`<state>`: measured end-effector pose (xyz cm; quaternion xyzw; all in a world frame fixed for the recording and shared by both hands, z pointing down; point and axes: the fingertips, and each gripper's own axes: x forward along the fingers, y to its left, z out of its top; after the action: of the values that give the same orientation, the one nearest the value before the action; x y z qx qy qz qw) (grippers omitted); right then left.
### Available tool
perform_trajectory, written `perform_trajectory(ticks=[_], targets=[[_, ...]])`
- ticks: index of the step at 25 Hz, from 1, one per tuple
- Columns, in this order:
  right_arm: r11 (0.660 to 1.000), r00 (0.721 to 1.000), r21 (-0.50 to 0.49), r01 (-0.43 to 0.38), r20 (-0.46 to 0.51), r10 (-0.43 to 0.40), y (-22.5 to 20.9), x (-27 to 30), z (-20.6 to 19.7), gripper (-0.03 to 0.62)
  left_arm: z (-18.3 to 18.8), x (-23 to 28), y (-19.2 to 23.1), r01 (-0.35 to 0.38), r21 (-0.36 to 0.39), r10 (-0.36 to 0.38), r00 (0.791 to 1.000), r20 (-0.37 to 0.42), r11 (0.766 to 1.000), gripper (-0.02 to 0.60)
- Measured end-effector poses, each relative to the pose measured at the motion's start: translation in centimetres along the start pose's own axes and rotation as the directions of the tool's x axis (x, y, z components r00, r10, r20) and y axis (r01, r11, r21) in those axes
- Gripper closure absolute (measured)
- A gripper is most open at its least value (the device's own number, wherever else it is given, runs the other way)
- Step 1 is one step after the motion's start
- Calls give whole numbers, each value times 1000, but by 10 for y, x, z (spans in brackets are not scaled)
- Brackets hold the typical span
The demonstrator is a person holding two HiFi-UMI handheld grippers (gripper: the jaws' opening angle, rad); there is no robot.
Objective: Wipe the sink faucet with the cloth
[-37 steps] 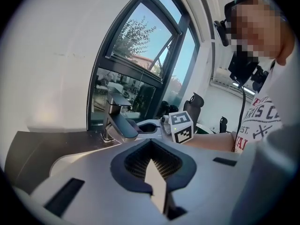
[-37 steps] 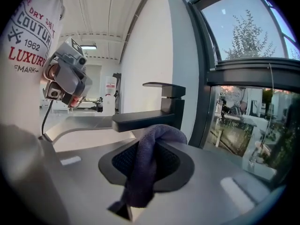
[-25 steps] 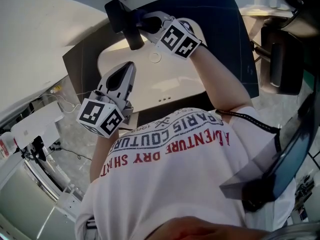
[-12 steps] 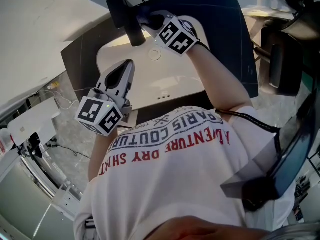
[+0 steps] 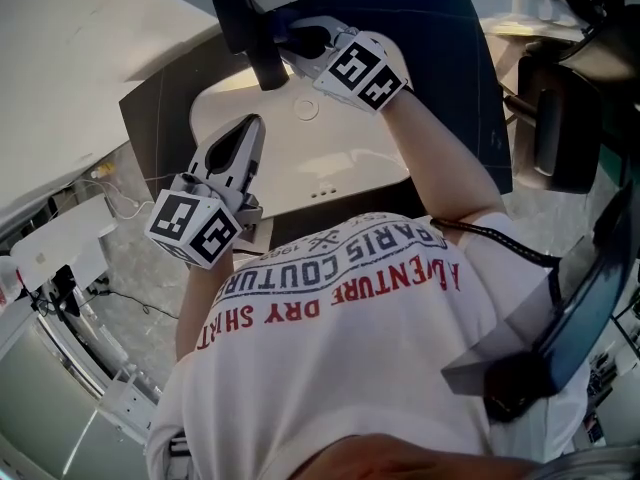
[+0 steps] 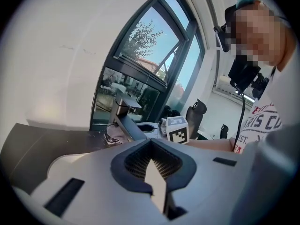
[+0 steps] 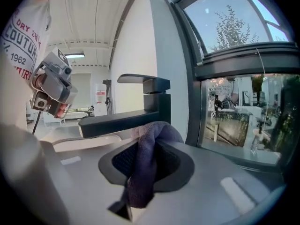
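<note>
Cloth (image 7: 144, 165) (nubby, purple) at angular faucet (image 7: 119, 121)

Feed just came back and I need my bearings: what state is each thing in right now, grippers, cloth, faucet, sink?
right gripper: shut on the cloth, at the faucet spout.
cloth: bunched between the jaws, against the spout.
faucet: lever level, no water seen running.
left gripper: shut, empty, over the sink.
sink: no water seen in it.
</note>
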<state>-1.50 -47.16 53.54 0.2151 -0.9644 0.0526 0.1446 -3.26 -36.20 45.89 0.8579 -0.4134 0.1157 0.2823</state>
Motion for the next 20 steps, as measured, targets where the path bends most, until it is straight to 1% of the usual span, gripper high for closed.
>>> perform_trajectory(ticks=[3, 8, 20], targets=[[1000, 1000, -16, 4, 0, -4, 0, -2, 3, 526, 0, 0, -2, 4, 1, -4, 1000, 8, 1000, 580], [1000, 1000, -9, 1, 3, -1, 2, -1, 2, 526, -4, -1, -1, 1, -5, -1, 1000, 8, 1000, 580], [998, 998, -28, -61, 32, 62, 32, -19, -6, 526, -9, 2, -9, -7, -6, 7, 1000, 18, 1000, 581]])
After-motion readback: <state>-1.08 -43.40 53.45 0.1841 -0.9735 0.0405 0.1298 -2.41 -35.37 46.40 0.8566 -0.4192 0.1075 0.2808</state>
